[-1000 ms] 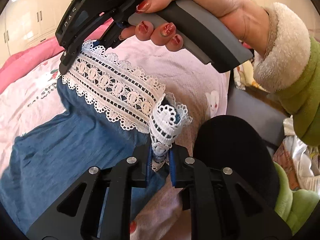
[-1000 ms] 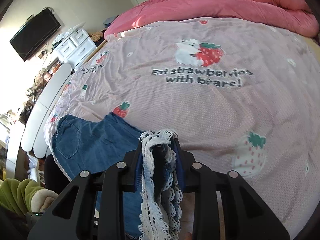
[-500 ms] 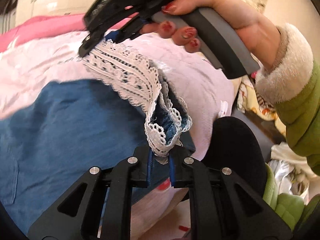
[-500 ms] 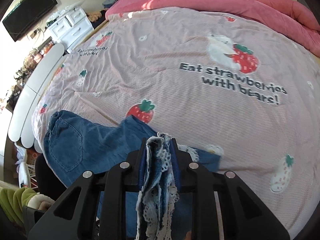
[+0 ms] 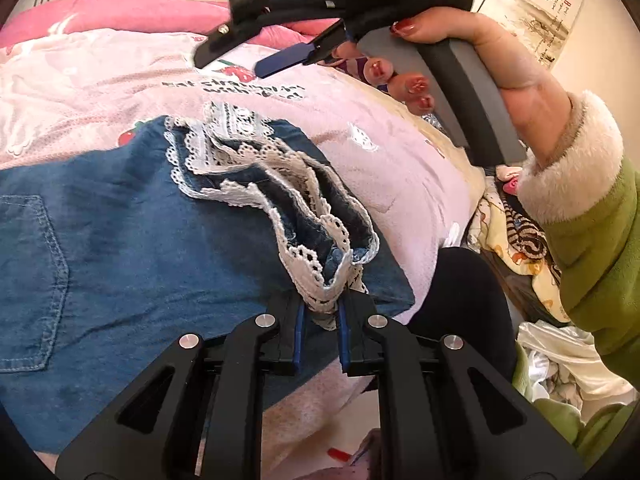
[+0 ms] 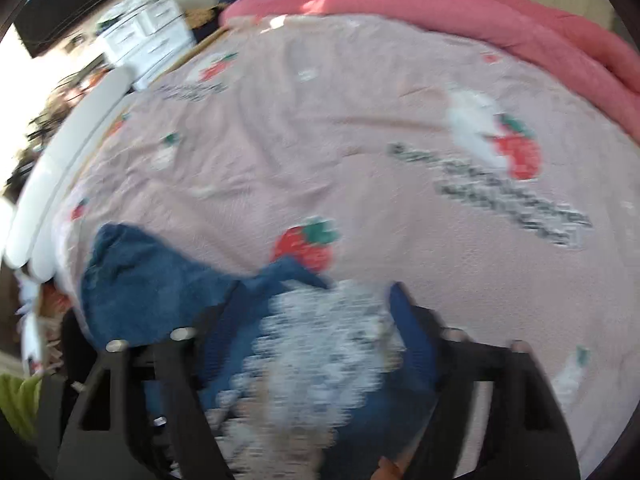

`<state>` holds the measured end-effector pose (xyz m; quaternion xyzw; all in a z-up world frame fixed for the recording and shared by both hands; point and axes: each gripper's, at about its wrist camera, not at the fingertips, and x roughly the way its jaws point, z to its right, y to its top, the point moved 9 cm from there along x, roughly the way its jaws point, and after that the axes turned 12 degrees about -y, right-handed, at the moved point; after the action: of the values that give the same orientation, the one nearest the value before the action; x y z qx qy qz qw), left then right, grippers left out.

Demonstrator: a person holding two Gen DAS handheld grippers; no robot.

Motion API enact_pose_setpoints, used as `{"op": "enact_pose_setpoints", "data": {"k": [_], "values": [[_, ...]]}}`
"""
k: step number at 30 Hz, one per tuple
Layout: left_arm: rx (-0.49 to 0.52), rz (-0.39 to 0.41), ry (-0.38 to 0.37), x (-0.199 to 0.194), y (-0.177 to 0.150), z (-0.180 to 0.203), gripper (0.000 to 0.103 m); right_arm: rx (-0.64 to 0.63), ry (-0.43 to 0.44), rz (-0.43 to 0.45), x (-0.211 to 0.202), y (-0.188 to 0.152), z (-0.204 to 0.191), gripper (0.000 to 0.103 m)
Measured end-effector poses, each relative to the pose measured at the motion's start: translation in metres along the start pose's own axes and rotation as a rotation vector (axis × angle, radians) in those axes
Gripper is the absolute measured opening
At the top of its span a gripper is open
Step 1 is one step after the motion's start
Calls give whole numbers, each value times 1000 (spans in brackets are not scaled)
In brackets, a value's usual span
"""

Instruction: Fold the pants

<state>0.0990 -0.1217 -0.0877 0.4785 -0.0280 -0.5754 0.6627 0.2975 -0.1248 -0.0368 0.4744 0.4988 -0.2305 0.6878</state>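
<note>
Blue denim pants (image 5: 120, 248) with white lace hems (image 5: 240, 156) lie on the pink strawberry bedsheet (image 5: 100, 80). The legs are folded over the seat, with a back pocket (image 5: 28, 280) at the left. My left gripper (image 5: 320, 316) is shut on the near lace hem. My right gripper (image 5: 280, 60) shows above the far hem in the left wrist view, lifted off the cloth with its jaws apart. In the blurred right wrist view the right gripper (image 6: 308, 312) is open, with the lace and denim (image 6: 320, 360) lying loose between and below the fingers.
A rolled pink duvet (image 6: 460, 12) lies along the far side of the bed. The bed's edge is at the right in the left wrist view, with a black chair back (image 5: 460, 300) and piled clothes (image 5: 520, 248) beyond. A white dresser (image 6: 140, 36) stands by the bed.
My right gripper has opened and let go of the far lace hem, then lifted away. The hems have dropped onto the pants. My left gripper still holds its hem.
</note>
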Motion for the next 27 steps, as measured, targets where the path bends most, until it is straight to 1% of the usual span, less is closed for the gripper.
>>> {"op": "enact_pose_setpoints", "data": {"k": [1, 2, 3, 4, 6, 7, 9, 10, 11, 12, 13, 15, 16, 19, 21, 22, 23, 24, 26, 27], "values": [[-7, -8, -3, 2, -1, 1, 6, -14, -4, -11, 4, -2, 2, 74], [-17, -11, -5, 1, -1, -1, 8, -27, 9, -24, 8, -5, 1, 74], [-31, -11, -17, 1, -1, 0, 14, -43, 12, -34, 14, -8, 0, 73], [-46, -10, -29, 1, -1, 0, 17, -58, 1, -38, 18, -9, 0, 73], [-58, -14, -31, 2, -3, 1, 35, -110, -31, -30, 27, -11, -1, 73], [-62, -16, -41, 3, -4, 3, 38, -126, -35, -25, 30, -11, -1, 73], [-73, -15, -58, 4, -5, 9, 48, -148, -8, -23, 37, -12, -4, 73], [-78, -15, -60, 3, -5, 9, 50, -158, -11, -24, 41, -12, -4, 71], [-78, -12, -58, 3, -4, 10, 51, -166, -24, -23, 44, -12, -3, 63], [-77, -10, -54, 4, -2, 10, 52, -175, -2, -31, 47, -14, -6, 32], [-79, -8, -50, 5, -2, 9, 52, -181, 29, -39, 47, -16, -10, 23], [-103, -11, -47, 7, 0, 5, 52, -227, 13, -11, 41, -19, -16, 16], [-112, -13, -48, 8, -1, 4, 52, -245, 11, 10, 35, -18, -19, 16], [-148, -24, -45, 12, -5, -1, 52, -233, 93, 66, 15, -14, -34, 16], [-173, -23, -43, 12, -5, -4, 52, -256, 122, 83, 13, -12, -43, 16], [-176, -21, -42, 12, -5, -4, 52, -268, 122, 81, 16, -13, -46, 16], [-176, -20, -38, 11, -4, -4, 52, -291, 102, 63, 24, -15, -50, 16], [-176, -18, -36, 11, -4, -4, 52, -306, 94, 43, 31, -18, -52, 20], [-177, -23, -30, 12, -4, -4, 51, -304, 98, 42, 32, -19, -52, 28], [-176, -26, -24, 13, -5, -6, 47, -289, 104, 52, 30, -17, -49, 35]]}}
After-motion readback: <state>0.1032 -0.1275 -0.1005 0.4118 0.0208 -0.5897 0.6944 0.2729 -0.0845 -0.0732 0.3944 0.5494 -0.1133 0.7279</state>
